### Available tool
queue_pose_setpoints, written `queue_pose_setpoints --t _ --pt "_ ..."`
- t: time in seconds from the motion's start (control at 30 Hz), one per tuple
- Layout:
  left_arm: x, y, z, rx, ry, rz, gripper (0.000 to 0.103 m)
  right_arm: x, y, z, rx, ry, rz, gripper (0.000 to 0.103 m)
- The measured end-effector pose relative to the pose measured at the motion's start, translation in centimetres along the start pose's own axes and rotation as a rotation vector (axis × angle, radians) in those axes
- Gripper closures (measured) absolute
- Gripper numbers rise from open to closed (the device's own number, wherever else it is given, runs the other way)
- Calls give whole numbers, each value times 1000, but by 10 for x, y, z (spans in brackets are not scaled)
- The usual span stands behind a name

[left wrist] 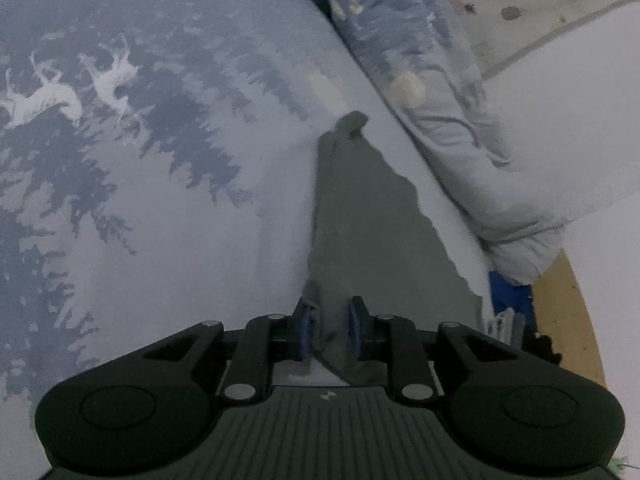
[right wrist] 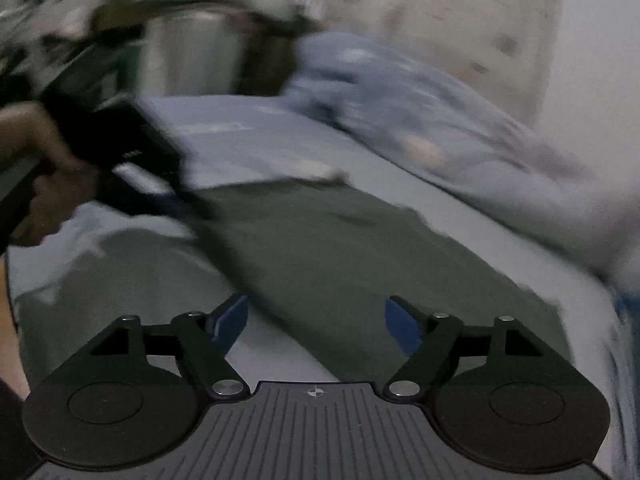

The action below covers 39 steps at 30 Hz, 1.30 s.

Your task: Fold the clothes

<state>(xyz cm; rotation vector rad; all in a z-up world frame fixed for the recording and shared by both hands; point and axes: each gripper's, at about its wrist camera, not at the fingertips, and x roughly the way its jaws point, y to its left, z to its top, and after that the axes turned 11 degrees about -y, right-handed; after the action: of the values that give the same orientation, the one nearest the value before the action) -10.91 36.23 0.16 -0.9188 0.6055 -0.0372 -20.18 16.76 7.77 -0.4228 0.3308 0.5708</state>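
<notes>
A light blue shirt (left wrist: 168, 208) with a dark tree and white deer print lies spread under my left gripper (left wrist: 329, 326). That gripper is shut on a dark grey-green cloth (left wrist: 360, 216) that runs forward over the shirt. In the blurred right wrist view the same grey-green cloth (right wrist: 340, 248) lies on the blue shirt (right wrist: 256, 136). My right gripper (right wrist: 316, 322) is open and empty just above it. The left gripper (right wrist: 132, 160), held by a hand, shows at the left of that view.
A crumpled blue garment (left wrist: 432, 92) lies at the right, on a white surface (left wrist: 568, 112). A spotted beige mat (left wrist: 532, 4) lies beyond. A tan floor strip (left wrist: 568, 312) shows at the lower right. A metal bin (right wrist: 192, 56) stands at the back.
</notes>
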Motion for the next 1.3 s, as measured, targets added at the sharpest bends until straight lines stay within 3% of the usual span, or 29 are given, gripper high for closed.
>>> queue_pose_setpoints --t 0.13,0.3,0.37,0.43,0.5,0.57,0.73,0.9,1.03,1.3 --pt "-1 0 0 -19 -1 -6 82 49 56 15 -188 -27 105 21" --pt "-1 2 3 -27 4 -16 82 85 90 18 -377 -48 118 25" --pt "-1 3 4 -25 6 -19 82 94 93 21 -398 -35 105 41" --pt "-1 4 5 -25 8 -17 82 105 95 22 -402 -8 98 71" --pt "-2 5 5 -26 8 -22 82 109 95 22 -401 9 91 87" --pt "-3 7 4 -25 10 -26 80 110 94 21 -398 11 88 90" --pt "-7 15 4 -46 8 -36 60 107 92 21 -380 -5 81 92" --pt "-2 14 5 -75 7 -52 49 108 86 22 -363 -23 72 93" --pt "12 6 4 -75 20 -61 45 105 85 24 -359 -30 67 93" --pt "30 4 3 -110 42 -63 47 102 85 25 -371 -25 68 93"
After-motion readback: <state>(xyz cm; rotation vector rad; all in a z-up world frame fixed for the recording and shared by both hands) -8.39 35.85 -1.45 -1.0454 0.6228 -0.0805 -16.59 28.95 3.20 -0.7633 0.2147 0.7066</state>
